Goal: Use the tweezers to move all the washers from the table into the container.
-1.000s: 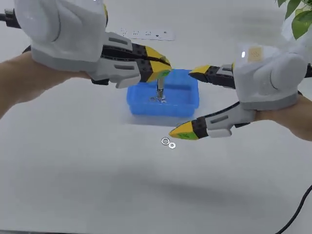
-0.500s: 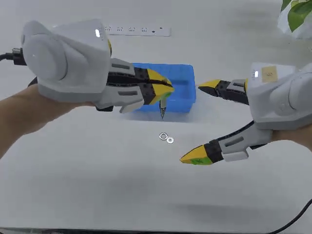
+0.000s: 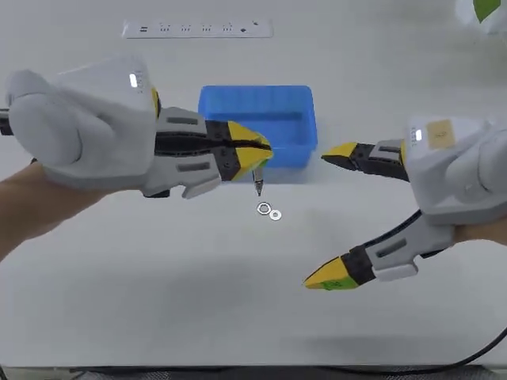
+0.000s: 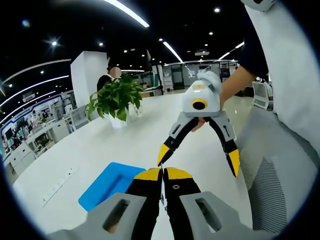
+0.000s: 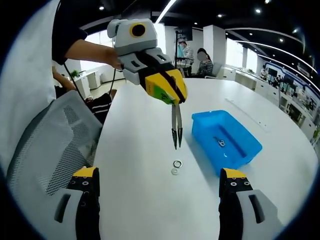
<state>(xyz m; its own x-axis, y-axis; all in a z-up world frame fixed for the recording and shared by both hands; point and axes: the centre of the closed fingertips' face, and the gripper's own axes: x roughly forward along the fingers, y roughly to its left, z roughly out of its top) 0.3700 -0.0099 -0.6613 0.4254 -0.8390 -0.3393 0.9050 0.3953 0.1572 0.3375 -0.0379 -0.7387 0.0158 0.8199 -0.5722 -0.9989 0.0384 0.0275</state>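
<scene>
Two small metal washers (image 3: 269, 211) lie side by side on the white table (image 3: 158, 277), just in front of the blue container (image 3: 257, 119). My left gripper (image 3: 253, 154) is shut on slim tweezers (image 3: 258, 184), which point down with their tips slightly above and behind the washers. In the right gripper view the tweezers (image 5: 176, 125) hang over the washers (image 5: 176, 167), and the container (image 5: 225, 137) holds at least one washer (image 5: 220, 142). My right gripper (image 3: 333, 214) stands wide open to the right of the washers, holding nothing. The left gripper view shows the container (image 4: 112, 182) and the right gripper (image 4: 197, 159).
A white power strip (image 3: 198, 29) lies behind the container. A potted plant (image 4: 115, 97) stands on the table further off. A dark cable (image 3: 479, 348) crosses the front right corner. A mesh chair (image 5: 45, 150) and a person stand beside the table.
My left gripper has carried the tweezers out of the container and back toward me, to just above the two washers. My right gripper has dropped lower and nearer.
</scene>
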